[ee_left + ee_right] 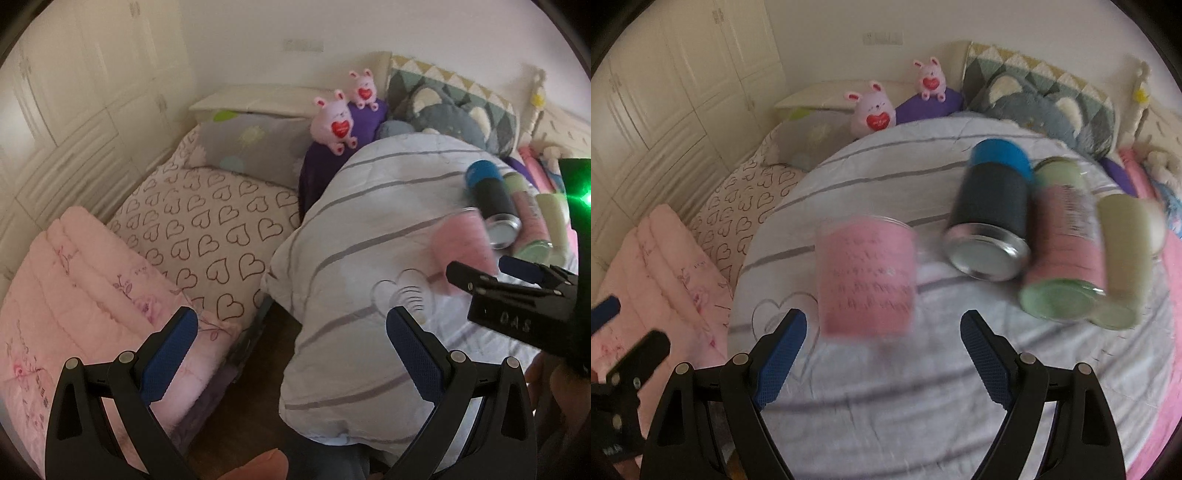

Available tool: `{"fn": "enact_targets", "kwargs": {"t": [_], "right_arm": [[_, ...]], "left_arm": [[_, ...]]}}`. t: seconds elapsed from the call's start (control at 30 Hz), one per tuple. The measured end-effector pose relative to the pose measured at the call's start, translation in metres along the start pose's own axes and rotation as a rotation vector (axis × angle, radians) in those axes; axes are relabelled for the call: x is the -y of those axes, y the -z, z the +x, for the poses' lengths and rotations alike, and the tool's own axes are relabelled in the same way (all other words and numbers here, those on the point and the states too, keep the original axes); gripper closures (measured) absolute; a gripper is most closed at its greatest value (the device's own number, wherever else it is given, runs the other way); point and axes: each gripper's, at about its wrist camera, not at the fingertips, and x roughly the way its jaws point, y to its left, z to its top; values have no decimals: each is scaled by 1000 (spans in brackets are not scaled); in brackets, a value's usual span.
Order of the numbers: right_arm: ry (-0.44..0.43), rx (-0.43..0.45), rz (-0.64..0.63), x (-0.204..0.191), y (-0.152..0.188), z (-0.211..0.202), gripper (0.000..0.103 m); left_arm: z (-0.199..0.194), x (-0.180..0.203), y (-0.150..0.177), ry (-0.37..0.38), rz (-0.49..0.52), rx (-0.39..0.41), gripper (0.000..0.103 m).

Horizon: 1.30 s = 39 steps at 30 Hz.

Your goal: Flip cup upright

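Note:
A pink cup [866, 277] with dark writing stands on the white striped quilt [923, 387], blurred, rim at the top. It also shows in the left wrist view [463, 243]. My right gripper [882, 354] is open, its blue pads just short of the cup on either side. It shows at the right of the left wrist view [495, 269]. My left gripper [291, 354] is open and empty, off the quilt's left edge, and its tip shows at the left of the right wrist view [624, 332].
A black cup with a blue top [991, 214], a pink and green cup [1063, 254] and a pale green cup [1126, 254] lie on their sides to the right. Pink folded quilt [74, 295], heart-print bedding [207, 229], pillows and plush toys [334, 123] lie behind.

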Motion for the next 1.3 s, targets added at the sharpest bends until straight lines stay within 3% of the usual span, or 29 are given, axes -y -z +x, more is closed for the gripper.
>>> {"fn": "enact_targets", "kwargs": {"t": [0.27,0.3,0.33,0.37,0.53,0.67,1.0,1.17,1.23,1.3], "right_arm": [[-25,-45,26,-4,-7,26,17],[-23,-40,23,-4,-6,26,21],[-11,-36,17,-5,-5,26,40],[-8,-37,15,-4,-7,27,40],[-46,-30,17,3,-5,21,41],[-65,15,23,14,8,-6,41],[99,68,185,95,93,-92,41],[149,53,244,121,113,-84,40],[127,43,267,127,119,-74,40],[110,36,277,134,122,-69,21]], "left_arm": [[15,-13,7,-10,-31,-40,0],[14,-13,7,-9,-35,-43,0],[14,-14,7,-8,-37,-43,0],[13,-14,9,-8,-38,-44,0],[3,-9,14,-8,-26,-37,0],[-11,0,18,1,-12,-20,0],[-43,59,40,69,104,2,0],[-61,91,52,95,163,4,0],[-68,98,56,94,179,12,0],[-74,102,60,86,182,16,0]]}}
